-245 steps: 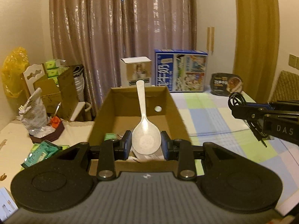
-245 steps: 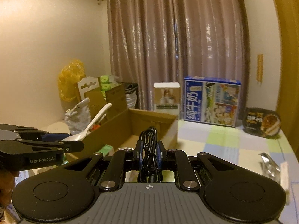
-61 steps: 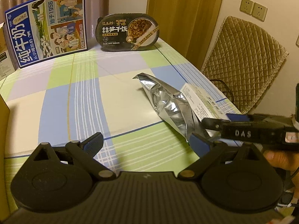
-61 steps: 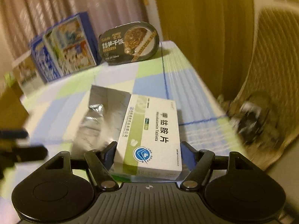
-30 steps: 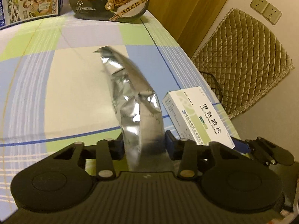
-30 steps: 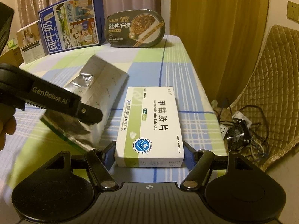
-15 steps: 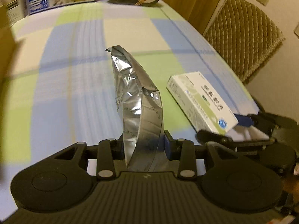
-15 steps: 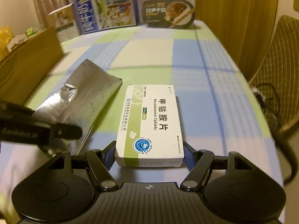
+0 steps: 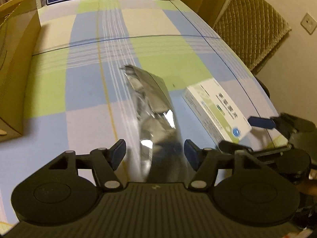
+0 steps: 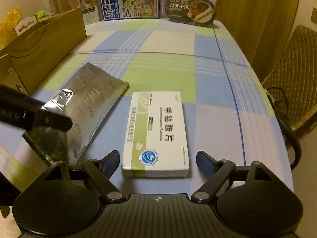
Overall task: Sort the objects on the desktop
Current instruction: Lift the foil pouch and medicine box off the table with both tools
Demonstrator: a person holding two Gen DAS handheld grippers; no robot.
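A crumpled silver foil pouch (image 9: 156, 119) stands blurred between the fingers of my left gripper (image 9: 154, 152). The jaws are opening and a gap shows on each side of the pouch. In the right wrist view the pouch (image 10: 87, 103) slants down onto the checked tablecloth (image 10: 216, 119), with the left gripper's finger (image 10: 39, 117) across its near end. A white and green tablet box (image 10: 156, 134) lies flat on the cloth between the fingers of my right gripper (image 10: 158, 164). Those jaws are opening too, clear of both sides of the box. The box (image 9: 216, 111) lies right of the pouch.
An open cardboard box (image 10: 43, 47) stands at the left of the table. A blue milk carton (image 10: 128, 0) and a dark instant rice bowl (image 10: 190, 10) stand at the far end. Past the table's right edge are a quilted chair (image 9: 251, 29) and cables on the floor.
Both grippers carried the pouch and the tablet box back along the table to beside the cardboard box. Both pairs of jaws have since spread, and the tablet box now lies on the cloth.
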